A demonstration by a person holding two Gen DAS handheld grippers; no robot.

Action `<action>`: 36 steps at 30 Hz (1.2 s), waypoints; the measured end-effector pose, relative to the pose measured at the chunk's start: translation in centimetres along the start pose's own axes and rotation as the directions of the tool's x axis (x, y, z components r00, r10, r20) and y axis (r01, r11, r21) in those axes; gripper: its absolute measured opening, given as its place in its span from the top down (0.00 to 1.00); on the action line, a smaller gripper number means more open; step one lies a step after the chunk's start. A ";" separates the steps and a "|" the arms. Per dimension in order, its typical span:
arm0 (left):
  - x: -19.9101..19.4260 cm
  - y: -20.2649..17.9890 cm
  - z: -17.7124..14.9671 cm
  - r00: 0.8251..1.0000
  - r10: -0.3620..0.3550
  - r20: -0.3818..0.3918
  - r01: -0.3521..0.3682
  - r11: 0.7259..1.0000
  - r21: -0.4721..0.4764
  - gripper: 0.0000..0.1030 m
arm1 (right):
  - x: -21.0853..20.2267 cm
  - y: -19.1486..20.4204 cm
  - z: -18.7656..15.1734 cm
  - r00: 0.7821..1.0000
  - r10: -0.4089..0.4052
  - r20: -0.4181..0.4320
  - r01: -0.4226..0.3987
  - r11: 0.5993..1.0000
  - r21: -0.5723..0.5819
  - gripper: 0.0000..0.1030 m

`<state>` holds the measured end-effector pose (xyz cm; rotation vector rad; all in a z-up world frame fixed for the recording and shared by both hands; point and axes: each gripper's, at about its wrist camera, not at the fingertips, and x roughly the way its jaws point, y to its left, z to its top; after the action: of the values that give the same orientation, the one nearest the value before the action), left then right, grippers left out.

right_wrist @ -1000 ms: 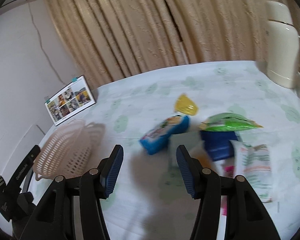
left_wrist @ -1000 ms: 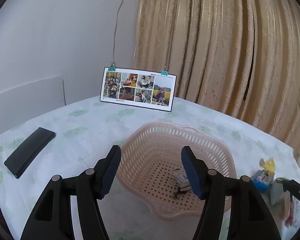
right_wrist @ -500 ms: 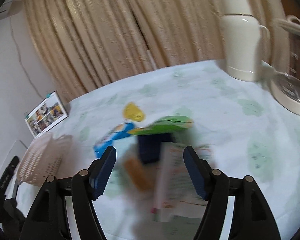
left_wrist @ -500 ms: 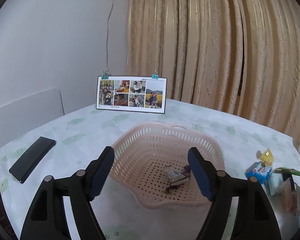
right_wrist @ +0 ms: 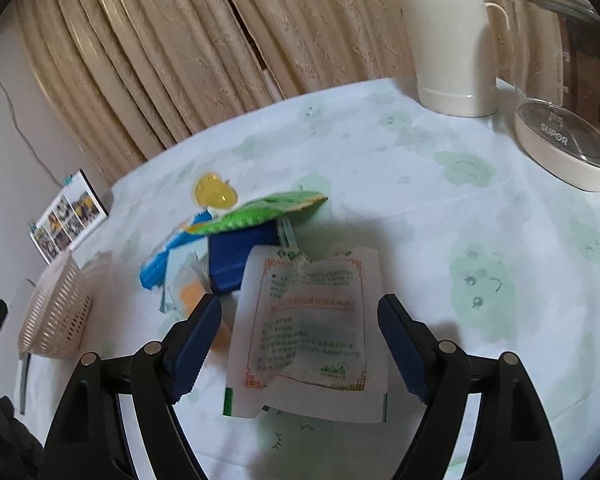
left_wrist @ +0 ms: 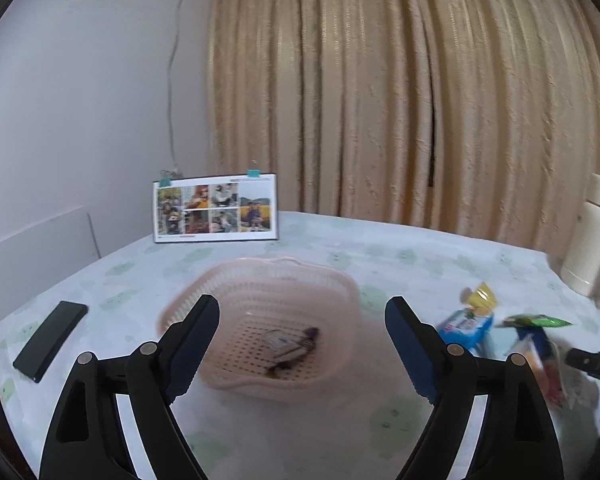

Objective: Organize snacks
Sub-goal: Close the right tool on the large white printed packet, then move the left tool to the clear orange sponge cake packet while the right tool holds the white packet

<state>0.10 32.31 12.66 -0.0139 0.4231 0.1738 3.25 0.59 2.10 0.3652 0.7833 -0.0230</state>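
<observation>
Hovering spread and empty: right gripper above a white printed sachet; blue box, green packet and yellow sweet piled at 11 o'clock. Left gripper, likewise parted, over pink basket holding a small wrapped snack

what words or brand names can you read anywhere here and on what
"SUPOR": on the base of the glass electric kettle, right wrist view.
White snack packet between the right gripper's open jaws: printed text, too blurred to read.
Blue snack pack: lettering too blurred.
Photo calendar: heading too small.
</observation>
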 end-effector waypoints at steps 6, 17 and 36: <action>0.2 -1.7 -0.2 0.997 -0.055 -0.046 0.056 0.998 0.019 0.17 | 1.1 0.4 -0.3 0.998 -0.038 -0.051 0.036 0.998 -0.046 0.22; 1.1 -4.1 -0.9 0.984 -0.128 -0.128 0.134 0.990 0.044 0.17 | 0.8 -0.4 0.1 0.998 -0.022 -0.056 0.019 0.998 -0.055 0.49; 3.4 -9.4 -2.4 0.894 -0.310 -0.323 0.337 0.941 0.028 0.17 | 0.0 -2.7 0.7 0.995 -0.095 -0.031 0.092 0.993 -0.080 0.56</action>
<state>3.79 23.51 8.86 -0.0300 0.7403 -0.1807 3.31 -2.15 1.69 0.2547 0.8323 -0.0736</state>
